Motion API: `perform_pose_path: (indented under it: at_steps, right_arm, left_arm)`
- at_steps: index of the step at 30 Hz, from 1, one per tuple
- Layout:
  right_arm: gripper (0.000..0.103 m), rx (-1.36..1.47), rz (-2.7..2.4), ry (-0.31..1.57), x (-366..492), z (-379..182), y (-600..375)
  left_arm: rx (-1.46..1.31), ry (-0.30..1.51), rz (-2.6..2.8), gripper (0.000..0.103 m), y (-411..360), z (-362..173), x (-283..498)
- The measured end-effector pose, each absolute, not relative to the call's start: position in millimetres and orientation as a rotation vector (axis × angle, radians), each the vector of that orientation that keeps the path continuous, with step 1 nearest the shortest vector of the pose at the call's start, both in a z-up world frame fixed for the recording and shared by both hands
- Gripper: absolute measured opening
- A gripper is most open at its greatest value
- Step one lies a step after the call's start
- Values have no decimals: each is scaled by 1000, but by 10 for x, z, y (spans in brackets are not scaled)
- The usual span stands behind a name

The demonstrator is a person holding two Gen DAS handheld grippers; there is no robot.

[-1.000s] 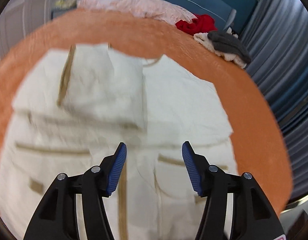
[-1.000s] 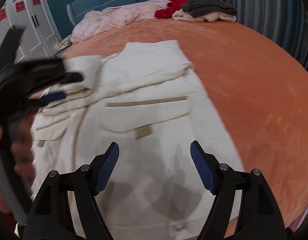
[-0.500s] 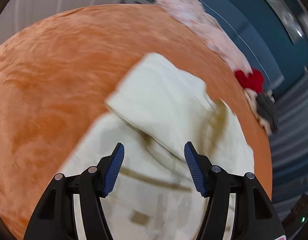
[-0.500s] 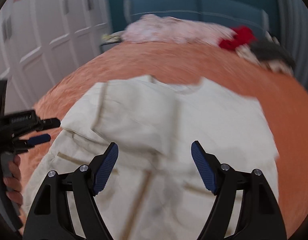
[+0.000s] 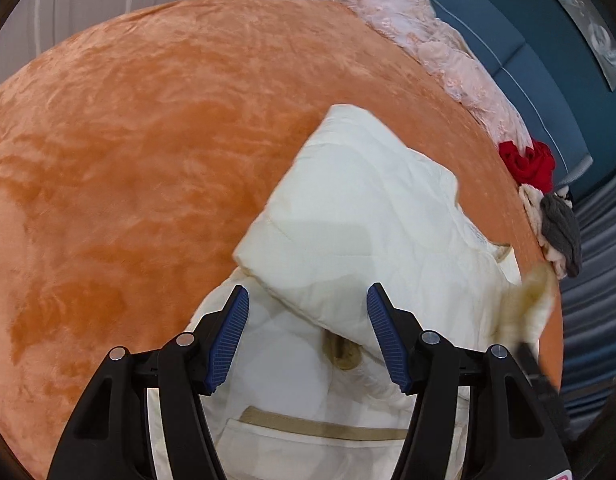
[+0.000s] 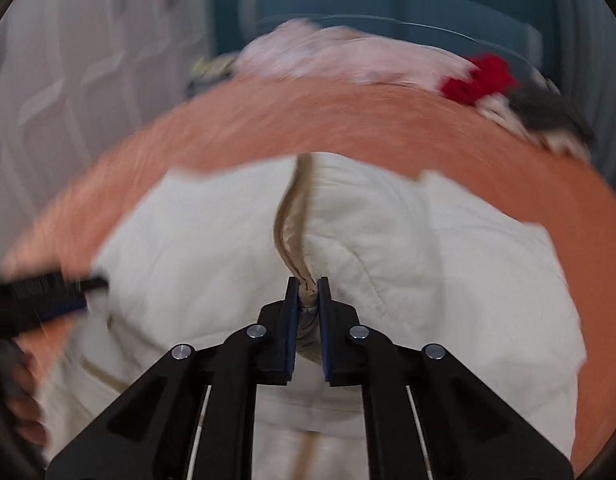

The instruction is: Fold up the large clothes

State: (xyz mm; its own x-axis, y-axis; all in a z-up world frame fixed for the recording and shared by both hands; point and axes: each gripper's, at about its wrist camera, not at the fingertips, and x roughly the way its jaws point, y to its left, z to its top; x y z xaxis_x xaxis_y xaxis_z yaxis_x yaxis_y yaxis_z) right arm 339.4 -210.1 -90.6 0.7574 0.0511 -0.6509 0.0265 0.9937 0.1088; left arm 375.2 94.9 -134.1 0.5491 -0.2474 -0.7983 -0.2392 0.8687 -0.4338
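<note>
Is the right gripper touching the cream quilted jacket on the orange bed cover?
Touching. The right wrist view shows the right gripper shut on a bunched fold of the cream quilted jacket, with the fabric pinched between its blue pads.

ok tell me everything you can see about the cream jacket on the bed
The cream jacket is a padded, quilted-looking garment with tan trim along its front edge and pocket openings. It lies partly folded on the orange bedspread, one panel turned over the body. The right tool is shut on its tan-edged front, bunching the fabric. The left tool hovers open above it, not gripping.
</note>
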Motion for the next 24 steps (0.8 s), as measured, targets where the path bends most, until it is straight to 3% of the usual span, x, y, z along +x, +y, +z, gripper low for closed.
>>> perform_pose_path:
  at_steps: [3,4,5,6,10,13,16,18,20,23,24]
  right_arm:
    - [12,221,-103,678,3195,-801,-2748]
    - [23,233,-141,683,3155,-819,-2894]
    - [41,255,-191,704,3116,-880,-3110]
    - [47,280,-217,720,3095,-939,-3246]
    - [56,501,-170,769,3029,-1167,-3728]
    - [68,524,-183,756,3039,-1184,-3810]
    - [68,563,-171,768,3165,-1243,-3902]
    - [66,592,-141,804,3314,-1336,-3880]
    - [47,597,-113,850,3421,-1413,-3838]
    - [8,569,-78,864,3516,-1357,-3734]
    - [7,553,-71,842,3503,-1279,-3712]
  left_arm:
    - [-515,995,-22,59,866,-1295,3732]
    - [-524,1000,-27,59,848,-1301,3735]
    - [-541,1006,-34,59,835,-1313,3735]
    - [-565,1014,-43,59,823,-1333,3734]
    - [-683,1057,-20,59,827,-1474,3749]
    - [-742,1058,4,59,887,-1529,3769]
    - [-794,1040,20,59,965,-1531,3823]
    - [-797,1031,24,58,991,-1523,3865]
    - [-788,1035,21,53,998,-1534,3919]
    - [-733,1036,39,25,993,-1517,3967]
    - [-699,1032,36,12,990,-1473,3979]
